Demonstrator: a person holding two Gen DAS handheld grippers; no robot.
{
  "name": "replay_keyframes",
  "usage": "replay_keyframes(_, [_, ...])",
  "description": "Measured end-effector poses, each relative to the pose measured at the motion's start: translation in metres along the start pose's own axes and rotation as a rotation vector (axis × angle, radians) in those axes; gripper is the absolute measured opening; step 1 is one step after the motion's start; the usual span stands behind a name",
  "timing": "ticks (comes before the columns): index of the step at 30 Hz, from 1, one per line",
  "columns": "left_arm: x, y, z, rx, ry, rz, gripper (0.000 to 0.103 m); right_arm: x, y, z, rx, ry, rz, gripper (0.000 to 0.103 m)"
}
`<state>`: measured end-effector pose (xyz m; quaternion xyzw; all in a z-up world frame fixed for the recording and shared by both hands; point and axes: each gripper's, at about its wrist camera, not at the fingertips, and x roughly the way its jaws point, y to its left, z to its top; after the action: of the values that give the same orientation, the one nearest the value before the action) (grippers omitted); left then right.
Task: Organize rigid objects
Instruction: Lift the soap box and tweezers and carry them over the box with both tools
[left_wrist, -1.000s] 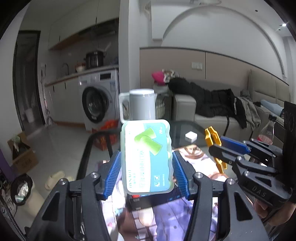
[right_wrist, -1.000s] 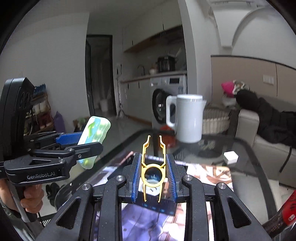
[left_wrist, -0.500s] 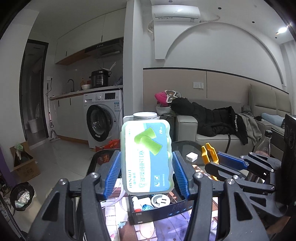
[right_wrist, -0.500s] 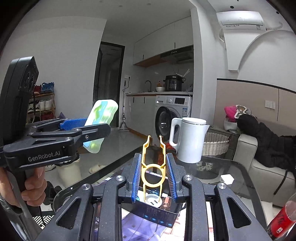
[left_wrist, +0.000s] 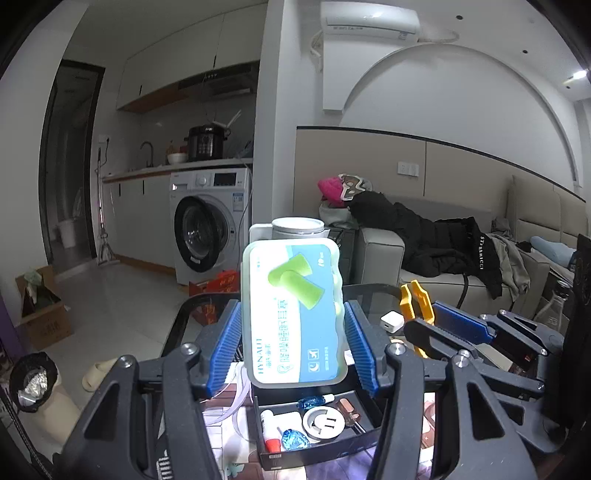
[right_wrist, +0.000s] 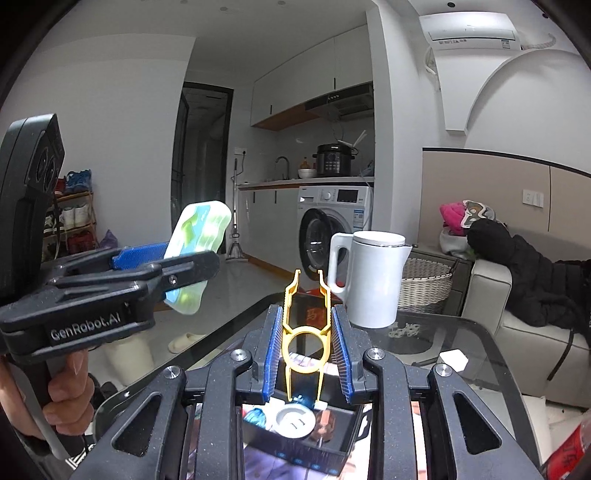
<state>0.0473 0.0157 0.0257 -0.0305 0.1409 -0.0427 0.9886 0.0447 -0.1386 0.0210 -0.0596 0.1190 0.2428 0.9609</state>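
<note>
The left gripper (left_wrist: 293, 339) is clamped on an earplug case (left_wrist: 293, 314), held upright by its two long edges above the black tray (left_wrist: 317, 456) on the glass table (right_wrist: 461, 332). The right gripper (right_wrist: 306, 354) pinches a yellow clip (right_wrist: 306, 332) by its ring, prongs pointing away, also over the tray. The step in hand looks like placing both items into the tray. To do it well, I would lower one gripper at a time, since the two sit close and could knock together; tip the case flat toward a bare patch, clear of the white round plug (left_wrist: 323, 422), the blue vial (left_wrist: 314, 400) and the red-capped tube (left_wrist: 269, 430), and let go only when it rests on the floor of the tray. The clip is thin and may spring aside, so release it low. The case hides the far part of the tray and most of the kettle (right_wrist: 375, 278) in the left view; the tray's free space cannot be judged, and its smaller contents are hard to name.
</note>
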Motion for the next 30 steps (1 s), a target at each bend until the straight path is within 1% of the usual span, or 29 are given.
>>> replay_keyframes(5, [0.028, 0.006, 0.001, -0.042, 0.031, 0.021, 0.055, 0.027, -0.001, 0.005, -0.022, -0.004, -0.031, 0.026])
replay_keyframes(10, [0.039, 0.010, 0.003, -0.086, 0.044, 0.025, 0.055, 0.044, -0.006, 0.009, 0.004, 0.005, -0.037, 0.026])
replay_keyframes(15, [0.042, 0.006, 0.001, -0.066, 0.054, 0.021, 0.055, 0.048, -0.007, 0.008, 0.003, 0.018, -0.025, 0.026])
replay_keyframes(18, [0.046, 0.008, -0.001, -0.069, 0.075, 0.018, 0.055, 0.052, -0.010, 0.007, 0.000, 0.027, -0.021, 0.026])
replay_keyframes(21, [0.052, 0.006, -0.003, -0.051, 0.106, 0.040, 0.055, 0.056, -0.014, 0.006, 0.011, 0.043, -0.019, 0.026])
replay_keyframes(24, [0.062, 0.005, -0.008, -0.047, 0.152, 0.040, 0.055, 0.064, -0.019, 0.003, 0.032, 0.085, -0.009, 0.026])
replay_keyframes(28, [0.080, 0.003, -0.020, -0.044, 0.253, 0.036, 0.055, 0.084, -0.026, -0.005, 0.056, 0.206, 0.004, 0.026])
replay_keyframes(30, [0.092, 0.004, -0.029, -0.057, 0.320, 0.021, 0.055, 0.094, -0.031, -0.012, 0.079, 0.270, 0.011, 0.026])
